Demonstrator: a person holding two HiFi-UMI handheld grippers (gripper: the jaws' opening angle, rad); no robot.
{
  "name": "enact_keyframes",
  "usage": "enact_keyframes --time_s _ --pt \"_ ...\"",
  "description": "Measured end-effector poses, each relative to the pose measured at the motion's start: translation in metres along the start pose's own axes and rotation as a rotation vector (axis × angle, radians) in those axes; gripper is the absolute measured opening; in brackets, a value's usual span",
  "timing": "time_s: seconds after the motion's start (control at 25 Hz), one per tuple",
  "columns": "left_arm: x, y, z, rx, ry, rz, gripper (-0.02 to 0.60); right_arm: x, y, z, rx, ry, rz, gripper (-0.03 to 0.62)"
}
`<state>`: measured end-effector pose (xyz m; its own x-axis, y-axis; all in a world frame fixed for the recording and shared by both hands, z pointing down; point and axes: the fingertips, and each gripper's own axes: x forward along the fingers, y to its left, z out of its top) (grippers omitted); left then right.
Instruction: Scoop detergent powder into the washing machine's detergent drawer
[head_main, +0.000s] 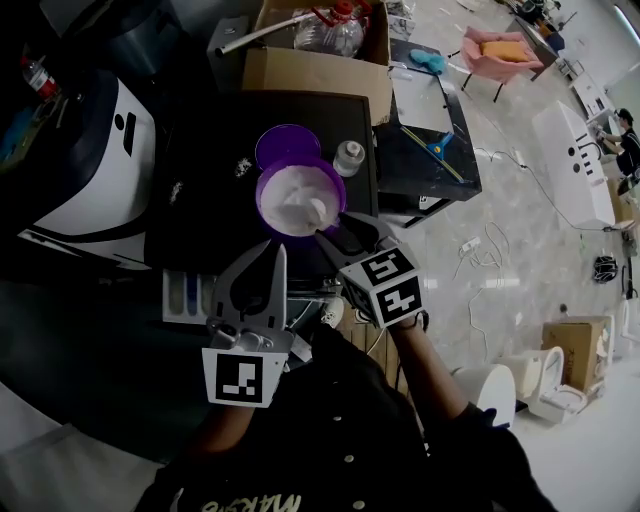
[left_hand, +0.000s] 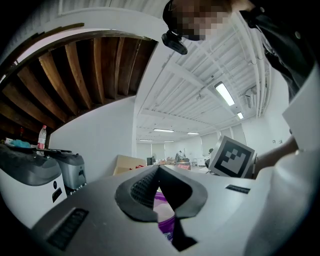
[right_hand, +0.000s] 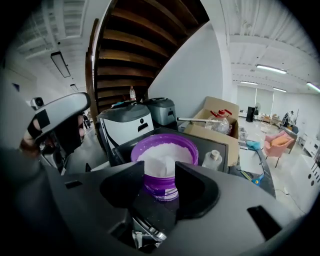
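Note:
A purple tub (head_main: 300, 197) full of white detergent powder (right_hand: 162, 155) stands on the black top of the washing machine (head_main: 200, 190), its purple lid (head_main: 285, 143) lying just behind it. A white scoop (head_main: 319, 211) sits in the powder at the near side. My right gripper (head_main: 335, 230) hangs at the tub's near rim, tilted down, open, with nothing between its fingers (right_hand: 192, 182). My left gripper (head_main: 277, 250) is level in front of the machine, shut and holding nothing. The detergent drawer (head_main: 185, 295) stands pulled out, left of the left gripper.
A small white bottle (head_main: 348, 157) stands right of the lid. An open cardboard box (head_main: 320, 55) sits behind the machine. A white appliance (head_main: 100, 170) is at the left and a low black table (head_main: 430, 150) at the right. Cables lie on the pale floor (head_main: 500, 260).

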<state>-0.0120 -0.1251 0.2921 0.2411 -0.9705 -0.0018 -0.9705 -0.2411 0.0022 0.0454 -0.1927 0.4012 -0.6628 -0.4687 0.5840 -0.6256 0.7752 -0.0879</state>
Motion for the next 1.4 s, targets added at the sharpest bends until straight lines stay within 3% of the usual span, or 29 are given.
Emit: enact_keyframes --time_s 0.24,0.4,0.56,0.68,0.92,1.16,1.4 --pt "-0.004 0.000 0.003 0.003 -0.005 -0.004 0.015 -0.025 -0.009 0.017 0.050 -0.172 -0.037 0.205" --pt "-0.008 0.002 0.005 -0.008 -0.005 -0.012 0.015 -0.064 -0.017 0.037 0.065 -0.373 -0.116 0.048" --pt "-0.017 0.004 0.016 0.000 -0.023 -0.009 0.015 -0.103 -0.012 0.055 0.073 -0.523 -0.161 0.034" --pt "-0.023 0.009 0.025 0.014 -0.030 -0.008 0.015 -0.116 -0.011 0.059 0.031 -0.550 -0.194 0.035" --pt "-0.040 0.025 0.040 0.105 -0.079 0.007 0.015 -0.160 -0.019 0.060 0.070 -0.681 -0.251 0.034" --pt "-0.061 0.040 0.048 0.113 -0.091 0.037 0.015 -0.193 -0.028 0.040 0.097 -0.688 -0.341 0.034" --pt "-0.078 0.057 0.041 0.104 -0.080 0.072 0.015 -0.216 -0.021 0.033 0.133 -0.738 -0.347 0.035"
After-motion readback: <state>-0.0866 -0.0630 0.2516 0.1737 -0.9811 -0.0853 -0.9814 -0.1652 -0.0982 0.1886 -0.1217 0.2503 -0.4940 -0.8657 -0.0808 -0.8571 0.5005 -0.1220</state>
